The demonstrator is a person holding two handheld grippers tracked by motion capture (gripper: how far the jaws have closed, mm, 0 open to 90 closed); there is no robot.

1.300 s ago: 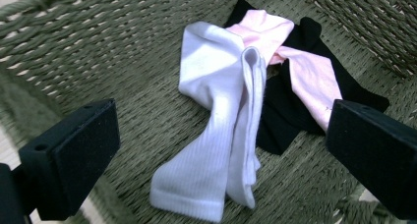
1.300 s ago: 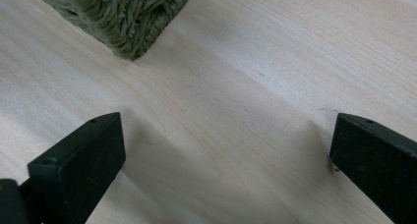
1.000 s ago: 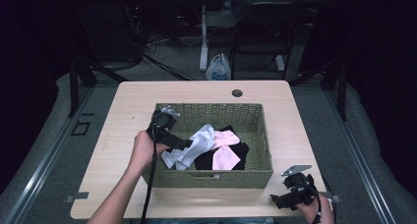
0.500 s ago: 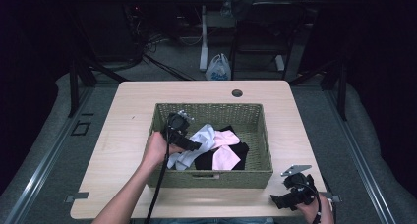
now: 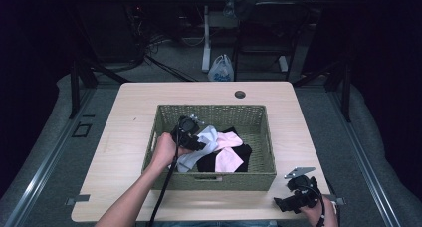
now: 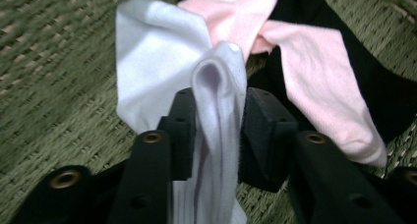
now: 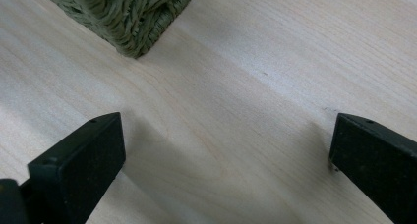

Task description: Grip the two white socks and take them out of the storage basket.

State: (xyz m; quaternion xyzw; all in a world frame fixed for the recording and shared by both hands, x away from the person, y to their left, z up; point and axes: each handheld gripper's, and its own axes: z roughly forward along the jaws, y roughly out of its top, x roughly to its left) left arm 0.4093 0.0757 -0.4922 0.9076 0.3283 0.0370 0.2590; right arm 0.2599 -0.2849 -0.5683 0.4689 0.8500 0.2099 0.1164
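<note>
The left gripper (image 6: 219, 111) has just been closing its jaws, and a fold of the white sock (image 6: 157, 62) now stands between them: in the left gripper view both pads press on the bunched fabric, which rises as a narrow ridge past the fingertips. The grip appears established, so the likely next step is a lift of the sock clear of the woven basket (image 5: 214, 179). The rest of the white sock spreads to the left of and beyond the fingers, lying on the basket floor. A pink sock (image 6: 314, 71) lies just beyond and to the right of the right jaw, crossing a black garment (image 6: 388, 101); neither is caught by the pads, though the pink sock touches the white one near the fingertips and could drag along. Compared with the high view one second earlier, the left hand (image 5: 164, 150) has moved from the basket's left rim inward and down onto the pile, and the jaws, then spread wide, are now clamped on cloth. The right gripper (image 7: 226, 150) is unchanged: it rests at the near right corner of the table (image 5: 134, 117), jaws spread wide with bare wood between them and the basket corner beyond its left jaw.
</note>
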